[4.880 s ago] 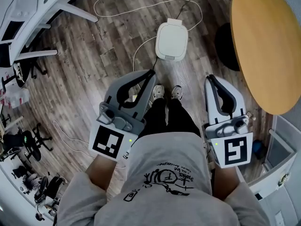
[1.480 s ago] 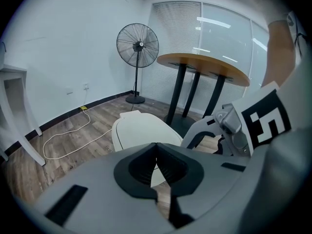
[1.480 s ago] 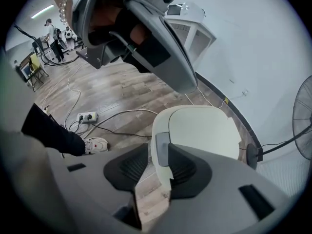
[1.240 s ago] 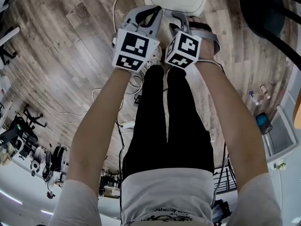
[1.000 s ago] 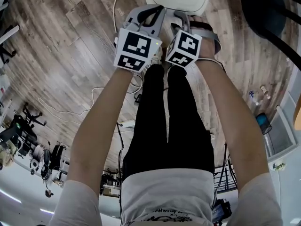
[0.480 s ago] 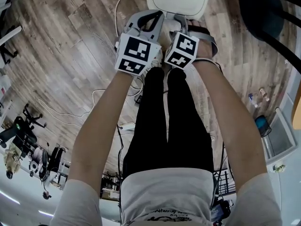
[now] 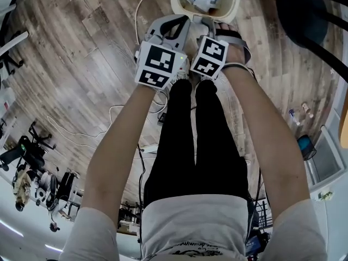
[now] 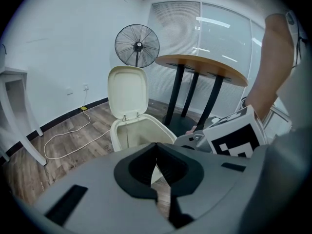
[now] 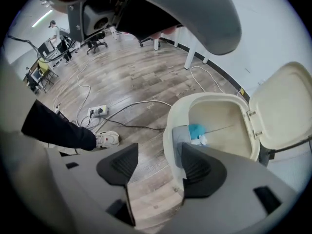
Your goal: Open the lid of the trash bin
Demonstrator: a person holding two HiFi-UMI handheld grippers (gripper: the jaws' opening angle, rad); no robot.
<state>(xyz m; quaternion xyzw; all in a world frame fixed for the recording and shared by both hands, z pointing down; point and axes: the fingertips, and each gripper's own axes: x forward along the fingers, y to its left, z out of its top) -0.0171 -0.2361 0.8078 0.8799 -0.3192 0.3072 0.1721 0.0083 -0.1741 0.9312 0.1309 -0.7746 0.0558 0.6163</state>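
Trash bin (image 9: 168,130) lid (image 8: 127,89) upright, opening looks done; right gripper (image 9: 157,157) jaws just been opening, wide, empty; left gripper (image 8: 156,150) pinched together, empty; next, probably back away without knocking the lid.

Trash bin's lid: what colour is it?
The lid is cream, matching the trash bin below it; the left gripper view shows it best.

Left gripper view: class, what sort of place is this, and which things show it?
Probably an office or meeting room: a round wooden table on black legs, a pedestal fan, and window blinds.
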